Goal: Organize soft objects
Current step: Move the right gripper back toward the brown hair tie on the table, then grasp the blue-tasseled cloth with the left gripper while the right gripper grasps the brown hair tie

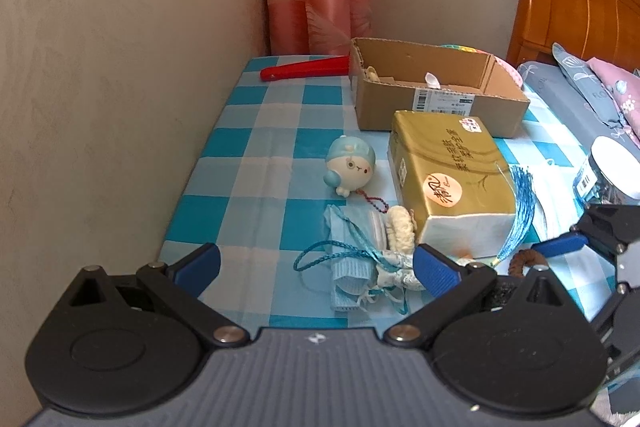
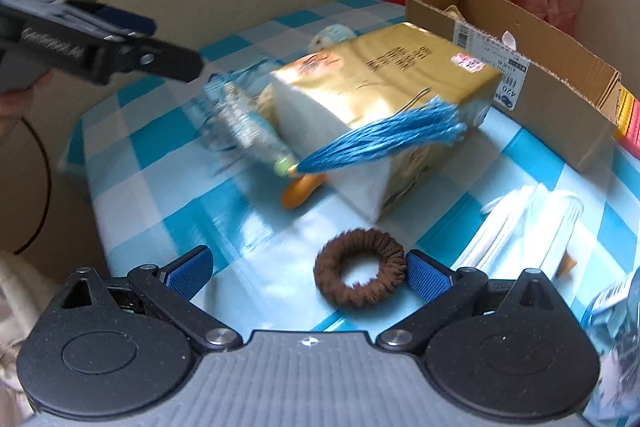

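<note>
Both jaws stand released, holding nothing. Between the left gripper's (image 1: 318,269) spread blue pads lies a tangle of light-blue face masks and braided cord (image 1: 352,267) on the blue-and-white checked tablecloth (image 1: 256,147). Just inside the right gripper's (image 2: 308,273) right-hand pad rests a brown knitted hair ring (image 2: 360,277). Ahead of both jaws sits a gold-wrapped tissue pack (image 1: 448,179), a blue tassel (image 2: 384,139) draped on it. Further ahead stands an open cardboard box (image 1: 436,99); left of the pack lies a small blue-hooded plush toy (image 1: 350,163).
</note>
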